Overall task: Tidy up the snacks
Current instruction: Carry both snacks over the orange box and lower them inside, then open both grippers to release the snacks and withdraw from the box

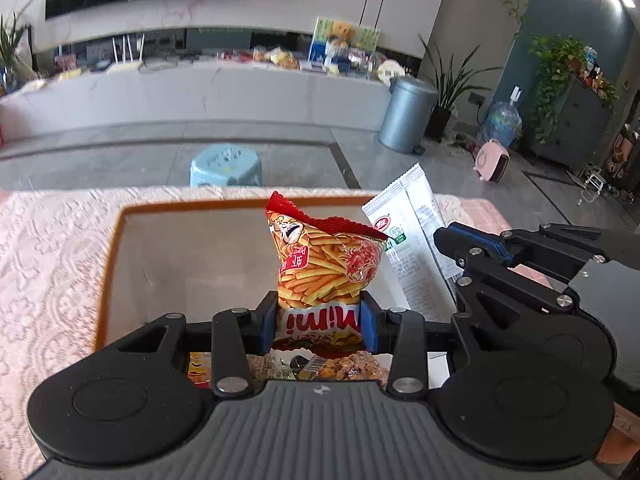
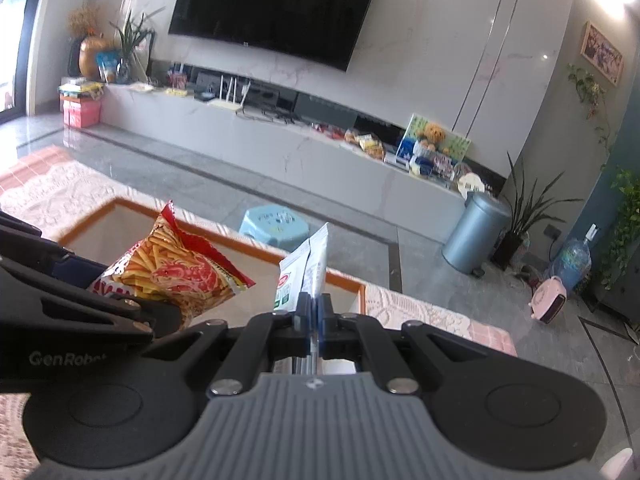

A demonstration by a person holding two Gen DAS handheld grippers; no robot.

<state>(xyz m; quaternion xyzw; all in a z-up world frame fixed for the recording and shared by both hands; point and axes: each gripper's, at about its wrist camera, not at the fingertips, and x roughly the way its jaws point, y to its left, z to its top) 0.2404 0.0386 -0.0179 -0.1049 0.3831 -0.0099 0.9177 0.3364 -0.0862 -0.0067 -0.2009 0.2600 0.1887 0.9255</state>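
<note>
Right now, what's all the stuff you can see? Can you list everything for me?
Shrimp stick bag: one, red and orange, held upright over the tray.
White packet: one, white with a green and red logo, held up at the tray's right side.
Tray: one, orange rim, grey inside, on the tablecloth.
Tablecloth: one, pink lace, under the tray.
Stool: one, light blue, on the floor beyond the table.
Trash bin: one, grey metal, by the TV cabinet.
TV: one, black, on the wall.
Heater: one, pink, on the floor.
Left gripper: black, blue pads, clamping the bag.
Right gripper: black, pinching the packet.
</note>
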